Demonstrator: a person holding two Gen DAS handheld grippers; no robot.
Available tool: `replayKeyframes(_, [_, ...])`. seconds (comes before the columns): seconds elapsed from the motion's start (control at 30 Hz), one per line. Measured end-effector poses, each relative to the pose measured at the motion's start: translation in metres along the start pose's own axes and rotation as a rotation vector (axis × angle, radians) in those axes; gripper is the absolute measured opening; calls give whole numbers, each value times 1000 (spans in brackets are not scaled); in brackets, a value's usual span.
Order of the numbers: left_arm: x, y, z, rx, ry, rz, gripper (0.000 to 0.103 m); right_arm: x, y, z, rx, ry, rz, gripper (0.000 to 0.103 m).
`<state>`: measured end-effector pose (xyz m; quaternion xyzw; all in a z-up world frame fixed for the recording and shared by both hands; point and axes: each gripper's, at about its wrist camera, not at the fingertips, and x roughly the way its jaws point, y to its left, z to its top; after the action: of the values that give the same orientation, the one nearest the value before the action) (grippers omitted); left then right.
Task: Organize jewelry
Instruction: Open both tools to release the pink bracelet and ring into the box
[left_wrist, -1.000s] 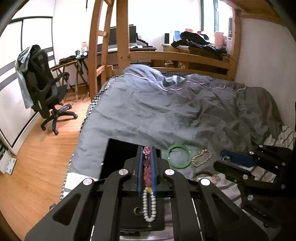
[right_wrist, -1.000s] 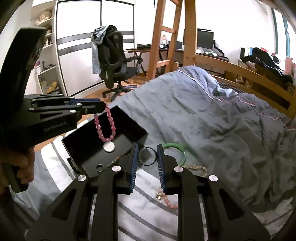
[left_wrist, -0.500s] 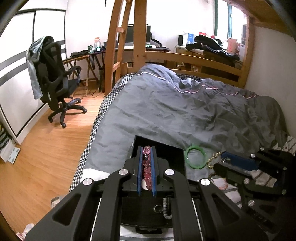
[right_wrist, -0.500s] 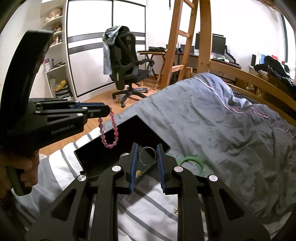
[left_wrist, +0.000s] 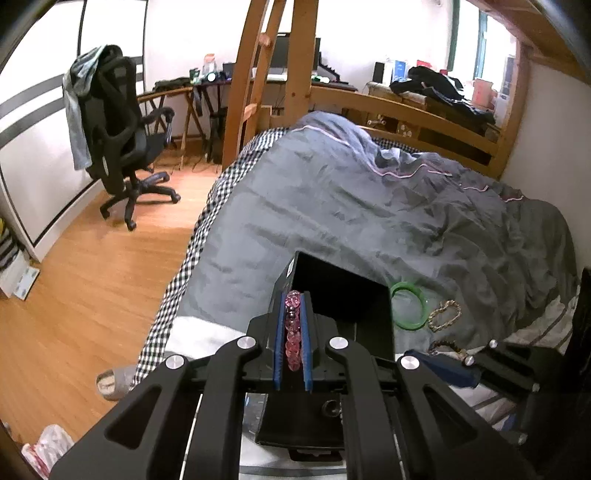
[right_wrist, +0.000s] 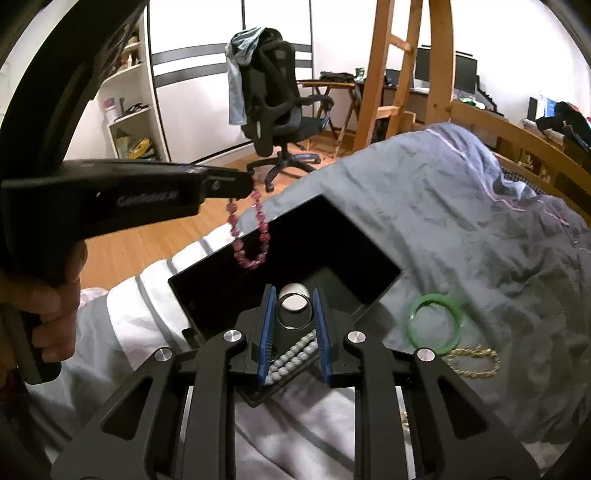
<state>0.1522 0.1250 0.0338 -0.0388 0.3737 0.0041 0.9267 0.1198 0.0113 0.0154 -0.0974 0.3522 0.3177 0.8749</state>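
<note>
**Both grippers carry jewelry over the black box on the bed**

Left gripper (left_wrist: 293, 306) has its jaws clamped on a pink bead bracelet (right_wrist: 249, 236); in the right wrist view the loop dangles from the tips above the box's back wall. Right gripper (right_wrist: 293, 314) jaws are closed on a thin dark ring-shaped bangle (right_wrist: 294, 311), held over the open black jewelry box (right_wrist: 332, 240). Inside the box: a white round piece (right_wrist: 293, 291) and a string of pale grey beads (right_wrist: 291, 356). The box sits on the bed, partly on a striped white sheet (right_wrist: 147, 291). A green bangle (right_wrist: 436, 325) and a gold chain bracelet (right_wrist: 474, 363) lie on the grey duvet (right_wrist: 461, 221), just right of the box, touching each other. A hand (right_wrist: 40, 310) grips the left gripper's handle.
</note>
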Motion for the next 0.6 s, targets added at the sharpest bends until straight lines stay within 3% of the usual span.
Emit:
replayKeyframes(0.23, [5, 1, -2, -11, 14, -2, 8, 14, 11, -6, -14, 52, 18, 24])
replayKeyframes(0.27, [5, 1, -3, -15, 11, -2, 8, 14, 11, -7, -15, 55, 17, 29])
replayKeyframes(0.33, [6, 1, -3, -17, 10, -2, 10, 15, 11, -8, -9, 64, 33, 51])
replayKeyframes(0.37, [6, 1, -3, -18, 9, -5, 18, 14, 10, -10, 3, 60, 38, 76])
replayKeyframes(0.4, [6, 1, -4, -23, 6, -8, 25, 13, 10, -10, 8, 50, 35, 93])
replayKeyframes(0.47, [5, 0, -5, -21, -15, 9, 54, 7, 9, -12, 17, 11, 26, 94])
replayKeyframes(0.5, [4, -1, -5, -18, -23, 20, 61, 5, 7, -12, 24, 9, 24, 94])
replayKeyframes(0.57, [0, -1, -5, -23, -49, 36, 83, -1, -2, -14, 48, 5, 8, 95])
replayKeyframes(0.6, [-2, -1, -4, -29, -62, 35, 87, -3, -6, -15, 57, 2, -4, 97])
